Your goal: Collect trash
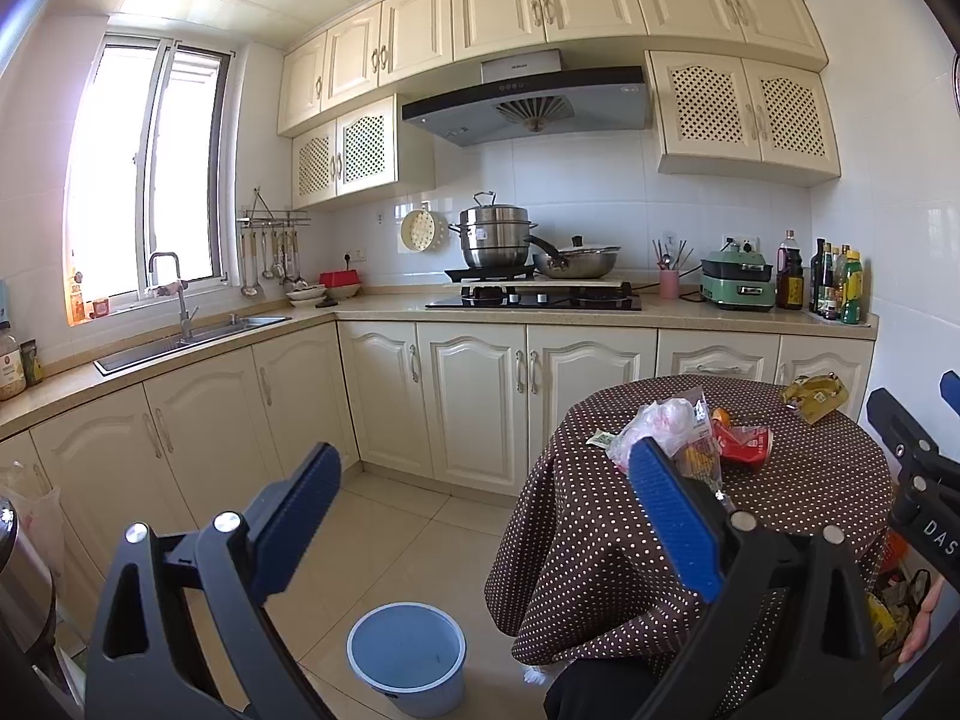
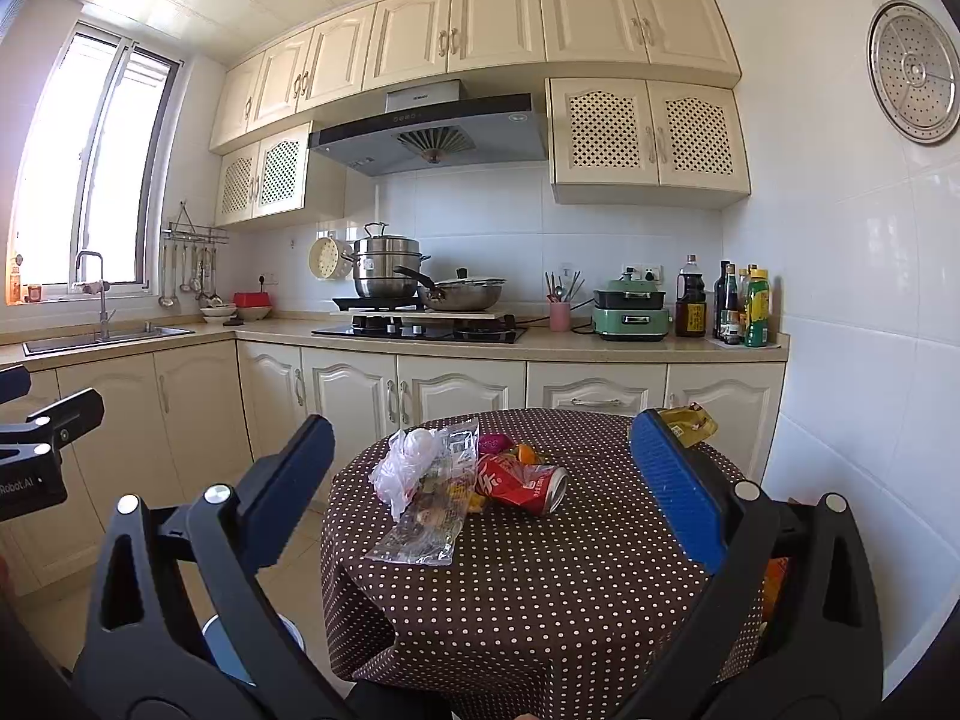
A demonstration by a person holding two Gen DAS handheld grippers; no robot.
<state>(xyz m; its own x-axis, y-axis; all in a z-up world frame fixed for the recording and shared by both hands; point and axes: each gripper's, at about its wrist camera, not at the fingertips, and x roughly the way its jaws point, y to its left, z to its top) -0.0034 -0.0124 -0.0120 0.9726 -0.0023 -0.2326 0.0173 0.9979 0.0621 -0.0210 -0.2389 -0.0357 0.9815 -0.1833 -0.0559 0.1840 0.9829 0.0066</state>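
i am in a cream-cabinet kitchen with a bright window over the sink (image 1: 198,333) on my left, a stove with a steamer pot (image 2: 387,270) and a pan under the range hood, and sauce bottles (image 2: 741,306) at the far right of the counter. in front of me stands a round table (image 2: 540,588) under a brown cloth with white dots, and the trash lies on it: a red can (image 2: 525,483) on its side, long axis running left to right with the open top facing right toward my right gripper (image 2: 486,486), a clear plastic wrapper (image 2: 429,525) stretching toward me from the pile, a crumpled white bag (image 2: 402,462) to its left, and a yellow wrapper (image 2: 690,423) at the far edge, partly behind my right blue pad. on the tile floor just left of the table sits a blue bucket (image 1: 408,654). my left gripper (image 1: 486,522) hangs over the floor between cabinets and table, fingers spread wide and gripping nothing; my right one is spread just as wide above the table, also empty. small orange and pink bits behind the can are too jumbled to name, and something below the table's right side is cut off by my frame.
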